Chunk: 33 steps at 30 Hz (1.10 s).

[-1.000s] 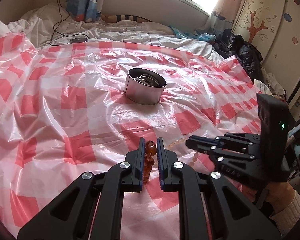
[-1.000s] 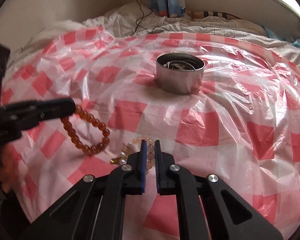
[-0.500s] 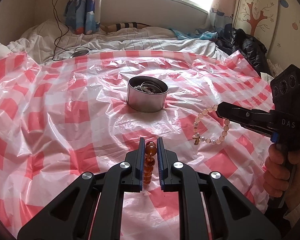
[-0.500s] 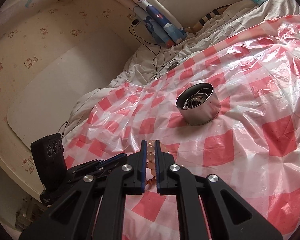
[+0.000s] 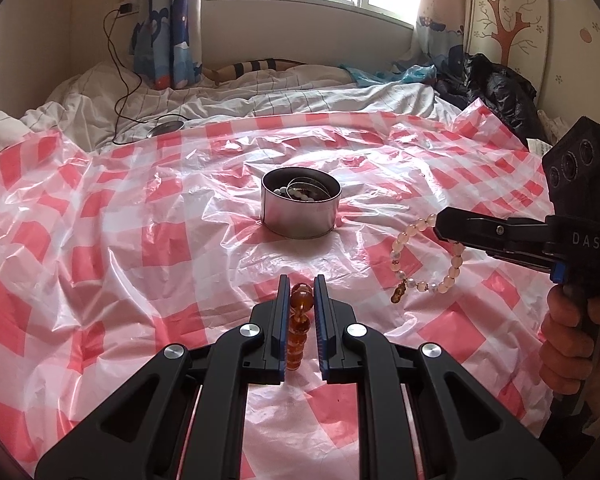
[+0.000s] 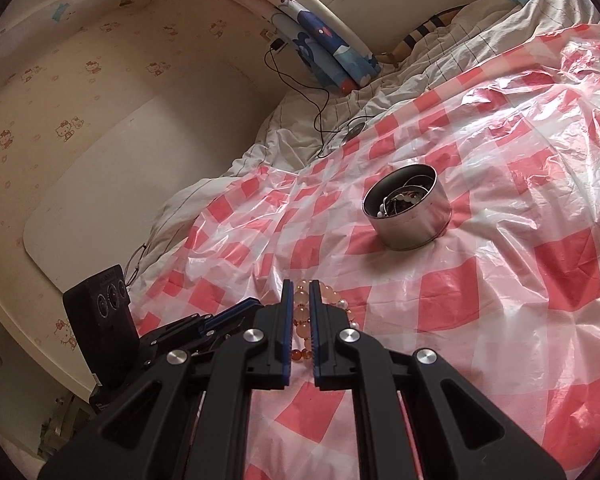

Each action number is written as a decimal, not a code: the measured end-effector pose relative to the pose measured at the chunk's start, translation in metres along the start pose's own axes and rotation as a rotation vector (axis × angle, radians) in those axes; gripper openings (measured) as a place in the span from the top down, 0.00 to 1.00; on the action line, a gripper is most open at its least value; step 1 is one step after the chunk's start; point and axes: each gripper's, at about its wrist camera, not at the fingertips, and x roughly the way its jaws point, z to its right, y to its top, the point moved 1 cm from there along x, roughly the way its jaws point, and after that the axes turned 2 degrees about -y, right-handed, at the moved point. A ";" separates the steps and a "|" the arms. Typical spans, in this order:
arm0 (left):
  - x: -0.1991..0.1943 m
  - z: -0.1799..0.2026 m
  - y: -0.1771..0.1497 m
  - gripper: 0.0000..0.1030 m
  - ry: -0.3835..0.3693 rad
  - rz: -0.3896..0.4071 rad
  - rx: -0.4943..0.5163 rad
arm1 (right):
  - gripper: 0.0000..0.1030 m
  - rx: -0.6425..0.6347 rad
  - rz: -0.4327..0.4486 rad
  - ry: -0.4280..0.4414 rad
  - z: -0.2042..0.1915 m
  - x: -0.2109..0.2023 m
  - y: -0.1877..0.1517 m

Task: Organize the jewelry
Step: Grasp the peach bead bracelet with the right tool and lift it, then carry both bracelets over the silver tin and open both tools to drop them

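My left gripper [image 5: 302, 280] is shut on an amber bead bracelet [image 5: 300, 300], held above the red-and-white checked plastic sheet [image 5: 100, 240]. Straight ahead stands a round metal tin [image 5: 301, 206] with several pieces of jewelry inside. To the right, a hand [image 5: 560, 344] holds my right gripper [image 5: 440, 222], which is shut on a pale pink bead bracelet [image 5: 398, 246]. That bracelet hangs in a loop with a small gold charm. In the right wrist view the pale bracelet [image 6: 302, 312] sits between the fingers of the right gripper [image 6: 301, 284], and the tin [image 6: 408, 216] lies ahead to the right.
White bedding with a black cable and a round charging pad [image 5: 166, 128] lies beyond the sheet. Dark clothes [image 5: 496, 92] are piled at the back right by a cabinet. The left gripper's camera box [image 6: 100, 312] shows low on the left of the right wrist view.
The right gripper rose from the sheet with the pale bracelet hanging from it and rolled over. The left gripper tilted up slightly, still gripping the amber bracelet.
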 end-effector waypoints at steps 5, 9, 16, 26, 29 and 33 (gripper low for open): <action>-0.002 0.002 0.001 0.90 0.014 0.014 0.015 | 0.92 0.004 -0.002 0.007 0.000 0.000 0.000; -0.005 0.004 0.002 0.90 0.022 0.028 0.027 | 0.92 0.007 -0.004 0.013 0.000 0.001 0.000; -0.007 0.006 0.003 0.90 0.043 0.042 0.046 | 0.92 0.012 -0.004 0.021 0.000 0.002 -0.001; -0.006 0.007 0.006 0.90 0.055 0.054 0.045 | 0.92 0.033 0.000 0.035 0.002 0.002 0.000; -0.004 0.004 0.008 0.90 0.033 0.049 0.025 | 0.92 0.037 0.002 0.033 0.003 0.001 0.001; 0.002 -0.013 0.016 0.90 -0.087 0.047 -0.089 | 0.92 0.055 -0.003 0.036 0.007 0.004 0.005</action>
